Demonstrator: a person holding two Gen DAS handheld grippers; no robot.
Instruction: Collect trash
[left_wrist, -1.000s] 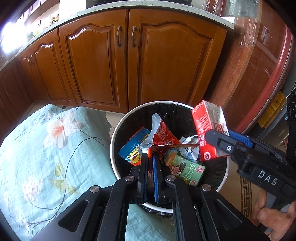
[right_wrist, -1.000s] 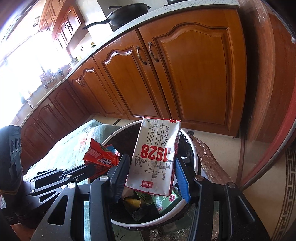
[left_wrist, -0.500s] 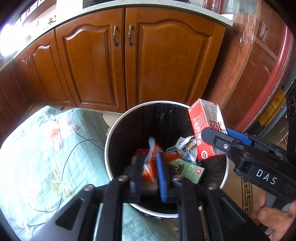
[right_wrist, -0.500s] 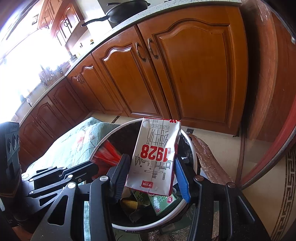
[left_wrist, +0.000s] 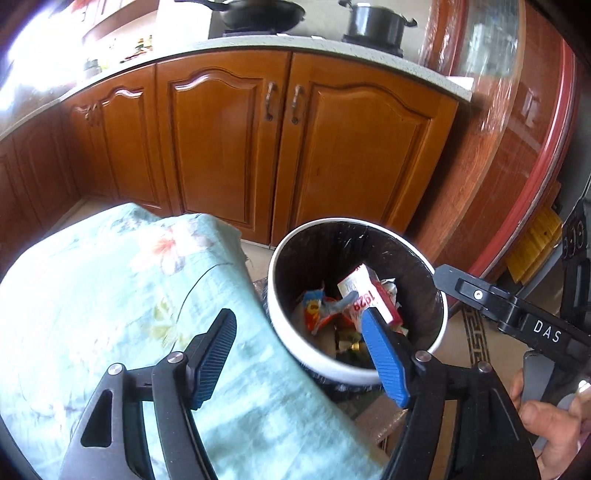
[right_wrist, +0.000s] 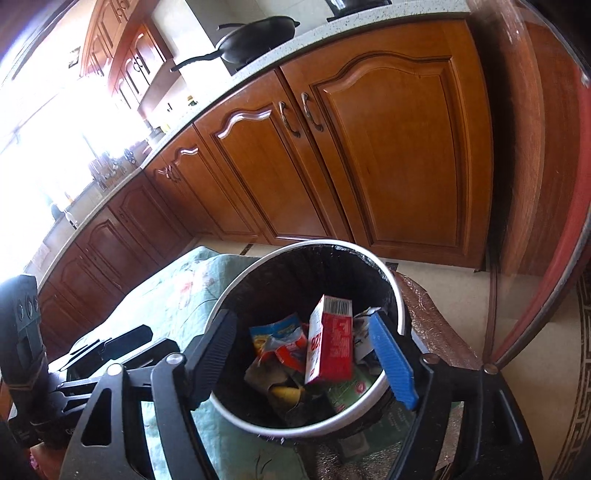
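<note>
A white-rimmed bin (left_wrist: 325, 363) with a black liner stands on the floor; it also shows in the right wrist view (right_wrist: 397, 291). Inside lie a red and white milk carton (right_wrist: 328, 350), also seen in the left wrist view (left_wrist: 373, 295), a red and blue snack wrapper (right_wrist: 280, 339) and other trash. My left gripper (left_wrist: 299, 350) is open and empty at the bin's near left rim. My right gripper (right_wrist: 303, 356) is open and empty above the bin, with the carton below it.
A low surface under a light green flowered cloth (left_wrist: 122, 295) stands left of the bin. Wooden kitchen cabinets (left_wrist: 295, 147) run behind it. A round red-edged glass table (left_wrist: 532, 147) is at the right. A pan (right_wrist: 255, 37) sits on the counter.
Both grippers opened. The red wrapper dropped from the left gripper and the milk carton dropped from the right gripper into the bin. Both grippers pulled back and up from it.
</note>
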